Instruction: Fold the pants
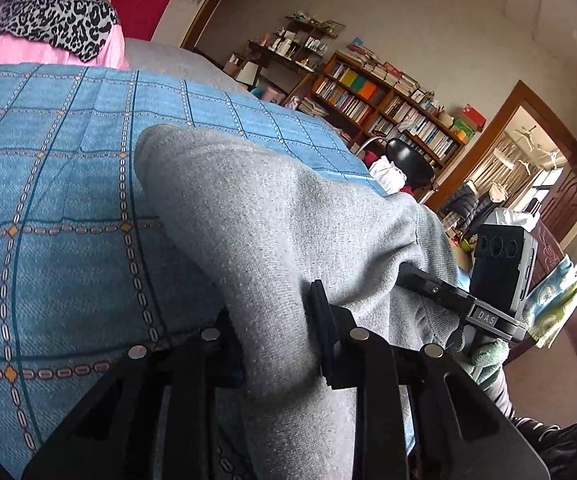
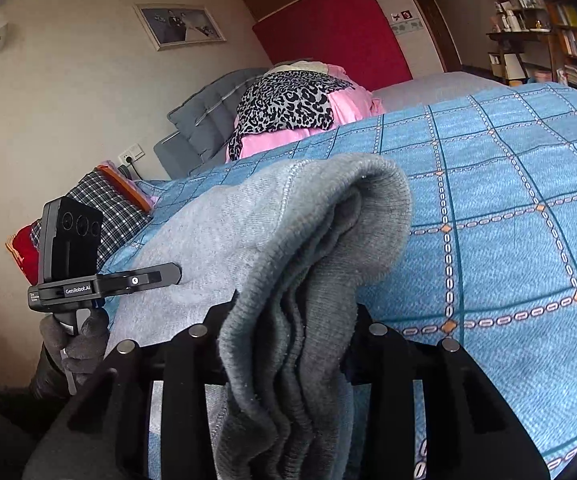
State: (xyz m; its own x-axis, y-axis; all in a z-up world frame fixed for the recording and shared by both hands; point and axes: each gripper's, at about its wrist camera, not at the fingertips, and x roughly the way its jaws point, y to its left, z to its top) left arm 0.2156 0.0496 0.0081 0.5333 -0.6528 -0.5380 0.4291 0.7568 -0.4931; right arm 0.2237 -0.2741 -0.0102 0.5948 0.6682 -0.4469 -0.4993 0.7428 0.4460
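Left wrist view: left tongs (image 1: 276, 320) clenched on grey pants (image 1: 272, 216), right tongs (image 2: 288, 336) clamping the ribbed end, garment strung between them above the bed (image 2: 508, 200) ahead.

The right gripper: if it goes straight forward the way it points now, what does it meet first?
The right gripper is already clamped on the grey pants, whose bunched cuff fills the line ahead. Beyond that, probably the blue checked bedspread, though depth is unclear.
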